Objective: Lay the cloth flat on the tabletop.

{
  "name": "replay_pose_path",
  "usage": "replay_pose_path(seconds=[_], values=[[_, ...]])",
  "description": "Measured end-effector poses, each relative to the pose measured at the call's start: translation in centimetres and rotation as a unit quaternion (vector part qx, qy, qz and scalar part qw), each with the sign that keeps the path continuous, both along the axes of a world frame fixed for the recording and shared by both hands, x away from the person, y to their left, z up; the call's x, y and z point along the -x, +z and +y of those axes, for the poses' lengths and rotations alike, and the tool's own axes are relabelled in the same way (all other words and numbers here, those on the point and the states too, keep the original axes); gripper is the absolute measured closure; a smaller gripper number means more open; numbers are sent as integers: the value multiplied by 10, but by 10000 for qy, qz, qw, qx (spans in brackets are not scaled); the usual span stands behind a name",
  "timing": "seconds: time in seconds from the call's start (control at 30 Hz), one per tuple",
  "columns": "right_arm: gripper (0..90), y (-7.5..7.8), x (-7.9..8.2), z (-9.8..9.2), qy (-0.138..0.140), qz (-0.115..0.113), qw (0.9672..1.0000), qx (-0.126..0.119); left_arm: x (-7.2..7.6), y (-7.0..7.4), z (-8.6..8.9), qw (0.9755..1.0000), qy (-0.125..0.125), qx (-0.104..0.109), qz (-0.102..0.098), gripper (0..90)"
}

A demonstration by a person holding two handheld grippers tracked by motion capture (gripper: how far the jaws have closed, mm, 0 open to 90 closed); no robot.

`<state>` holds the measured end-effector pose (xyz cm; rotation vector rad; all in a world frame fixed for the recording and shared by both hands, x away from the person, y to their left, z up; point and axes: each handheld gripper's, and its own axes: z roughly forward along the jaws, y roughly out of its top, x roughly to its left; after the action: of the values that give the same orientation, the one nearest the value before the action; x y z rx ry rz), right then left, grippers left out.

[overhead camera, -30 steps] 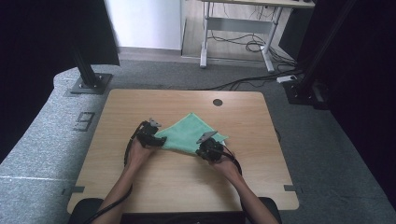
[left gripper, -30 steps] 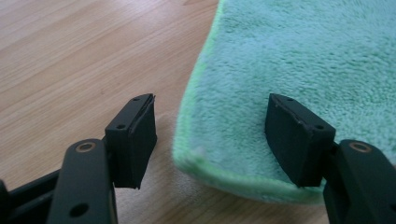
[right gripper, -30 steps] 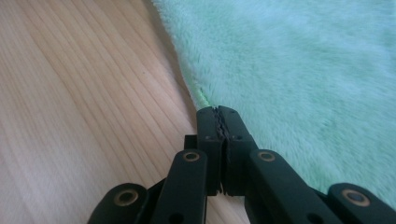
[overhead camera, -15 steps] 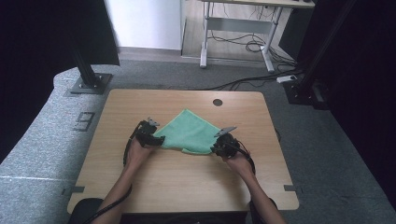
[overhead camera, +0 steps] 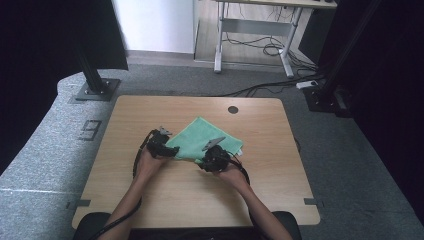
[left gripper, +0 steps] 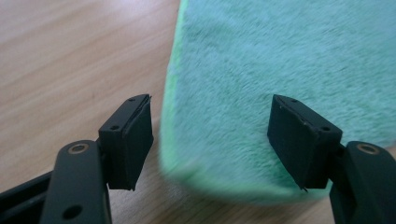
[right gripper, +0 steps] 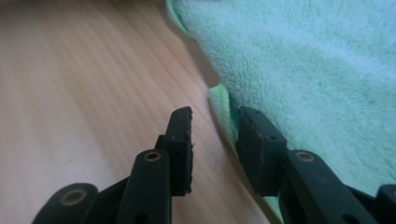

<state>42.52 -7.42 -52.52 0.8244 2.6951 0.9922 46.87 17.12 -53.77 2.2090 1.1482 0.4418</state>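
From the high view, we see a wooden table [overhead camera: 150,120] with a green cloth [overhead camera: 200,137] lying folded near its middle. Our two forearms come in from the bottom edge. Our left tool [overhead camera: 167,149] sits at the cloth's left corner, and our right tool [overhead camera: 220,156] sits at its near right edge, by the stacked layers. A small round hole [overhead camera: 233,109] marks the table's far side. Beyond the table lie grey carpet and a desk frame with cables.

In the left tool view, our left tool [left gripper: 210,140] stands wide open. Its two black pads [left gripper: 133,140] straddle the cloth's [left gripper: 280,70] rounded near corner without pressing on it. The cloth looks soft and fleecy, with a brighter green hem.

In the right tool view, our right tool [right gripper: 215,140] has just been opening and now shows a narrow gap. It holds nothing. One pad [right gripper: 181,144] is over bare wood, and the other rests just beside the cloth's [right gripper: 303,70] folded edge, where a lower layer peeks out.

We judge that the fold is being laid down or smoothed. The risk lies at the right edge: with the gap so narrow and so close to the hem, a closing pad could catch just one layer, and pulling it would drag the fold apart. On the left, a pad could snag the fleece and skew the corner.
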Motion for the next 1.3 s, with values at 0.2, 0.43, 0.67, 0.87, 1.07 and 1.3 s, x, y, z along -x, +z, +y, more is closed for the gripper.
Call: replay_pose_path(seconds=[0.2, 0.43, 0.67, 0.87, 1.07, 1.3], values=[[878, -2, 4, 1, 56, -108, 9995, 283, 0, 2, -2, 9998, 99, -145, -36, 305], [874, 19, 15, -35, -34, -294, 9994, 186, 2, 0, 2, 9994, 326, -44, -72, 306], [738, 8, 17, -81, -411, -49, 9991, 128, 10, 7, 2, 9997, 118, -100, -176, 292], [506, 26, 17, -93, -796, -250, 9962, -260, 6, 24, 11, 9993, 120, 180, -317, 273], [291, 16, 14, -58, -995, -368, 9941, -220, -1, 6, 16, 9994, 236, -190, -148, 272], [234, -11, 23, -40, -1112, -415, 9924, 326, 17, -1, 25, 9993, 291, -128, -185, 257]])
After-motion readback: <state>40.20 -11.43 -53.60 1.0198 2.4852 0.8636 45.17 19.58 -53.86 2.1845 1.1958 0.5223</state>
